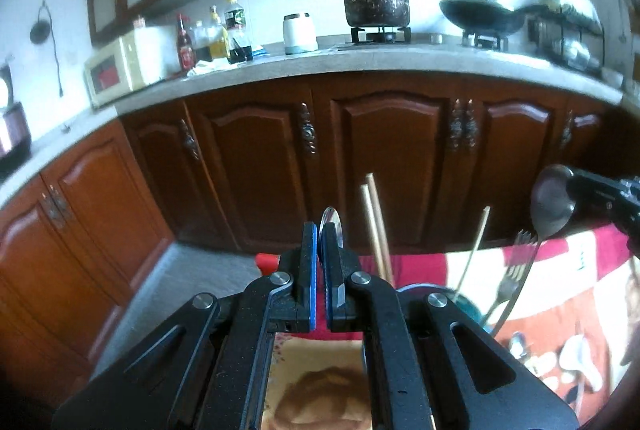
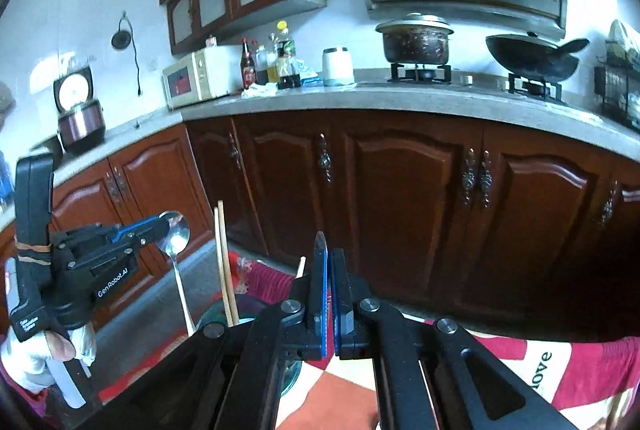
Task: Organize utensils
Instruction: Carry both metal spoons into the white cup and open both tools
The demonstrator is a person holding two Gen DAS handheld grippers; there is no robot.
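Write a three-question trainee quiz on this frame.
1. True or false: the left gripper is empty.
2. The right gripper clamps the dark spoon by: A the handle, B the bowl, C the handle tip.
3. What sits on the burner to the picture's left of the wok?
Key: 1 false, it is shut on the shiny spoon. 2 B. 3 a lidded pot.
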